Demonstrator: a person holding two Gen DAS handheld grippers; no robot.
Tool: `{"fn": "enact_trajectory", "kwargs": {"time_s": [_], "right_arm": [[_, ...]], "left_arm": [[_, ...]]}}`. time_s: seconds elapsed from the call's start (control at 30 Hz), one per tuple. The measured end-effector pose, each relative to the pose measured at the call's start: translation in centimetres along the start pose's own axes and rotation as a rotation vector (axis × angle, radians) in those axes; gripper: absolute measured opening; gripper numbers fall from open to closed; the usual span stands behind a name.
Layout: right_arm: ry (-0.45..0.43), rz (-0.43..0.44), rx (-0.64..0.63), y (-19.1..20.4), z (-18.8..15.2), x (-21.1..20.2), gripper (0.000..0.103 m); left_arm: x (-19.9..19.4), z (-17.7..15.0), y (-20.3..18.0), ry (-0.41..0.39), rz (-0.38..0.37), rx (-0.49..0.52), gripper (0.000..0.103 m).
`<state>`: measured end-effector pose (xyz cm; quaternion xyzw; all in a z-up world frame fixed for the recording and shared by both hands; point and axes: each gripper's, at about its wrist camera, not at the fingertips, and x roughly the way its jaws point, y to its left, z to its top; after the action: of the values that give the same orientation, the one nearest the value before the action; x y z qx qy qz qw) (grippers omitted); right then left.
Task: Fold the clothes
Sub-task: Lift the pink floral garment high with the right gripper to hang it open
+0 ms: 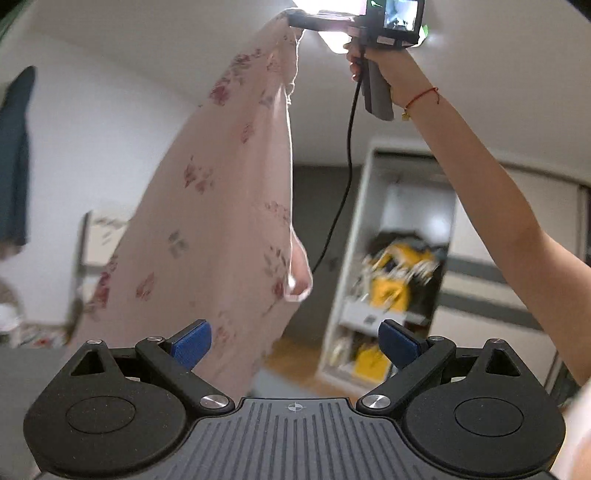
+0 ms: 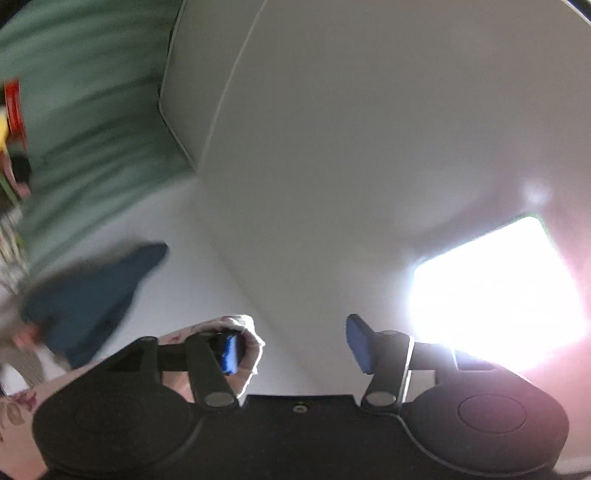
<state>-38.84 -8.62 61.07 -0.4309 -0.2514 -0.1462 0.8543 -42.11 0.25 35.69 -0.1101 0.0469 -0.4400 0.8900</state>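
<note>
While the right gripper (image 1: pixel 295 16) is held high at 12 o'clock in the left wrist view, a pink floral cloth (image 1: pixel 221 206) hangs from its tip toward 7 o'clock. The right wrist view shows its jaws apart, the cloth (image 2: pixel 243 332) draped over one blue pad (image 2: pixel 231 352). The left gripper (image 1: pixel 294 341) sits at 6 o'clock, jaws wide and empty, beside the cloth's lower edge

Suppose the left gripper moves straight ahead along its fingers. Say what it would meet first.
Probably the hanging floral garment, whose lower part hangs just past the left gripper, nearest its left finger. Depth is unclear. Dead centre between the open fingers, it might slip past the cloth's edge toward the shelving.
</note>
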Motion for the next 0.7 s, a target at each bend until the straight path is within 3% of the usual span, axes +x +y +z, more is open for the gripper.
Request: {"fn": "enact_trajectory", "kwargs": {"time_s": [0.2, 0.37, 0.53, 0.7], "right_arm": [[0.118, -0.004, -0.033, -1.4, 3.9, 2.1, 0.057], [0.168, 0.017, 0.004, -1.7, 5.4, 1.4, 0.057], [0.197, 0.154, 0.042, -0.8, 6.5, 1.5, 0.059], [0.262, 0.276, 0.069, 0.1, 6.4, 1.3, 0.06]], "left_arm": [[4.0, 2.0, 1.6, -0.097, -0.112, -0.153, 0.097], [1.2, 3.1, 2.1, -0.191, -0.178, -0.216, 0.098], [-2.8, 6.6, 1.9, -0.261, -0.027, -0.202, 0.098], [-3.1, 9.4, 3.3, -0.16, 0.034, -0.311, 0.098]]}}
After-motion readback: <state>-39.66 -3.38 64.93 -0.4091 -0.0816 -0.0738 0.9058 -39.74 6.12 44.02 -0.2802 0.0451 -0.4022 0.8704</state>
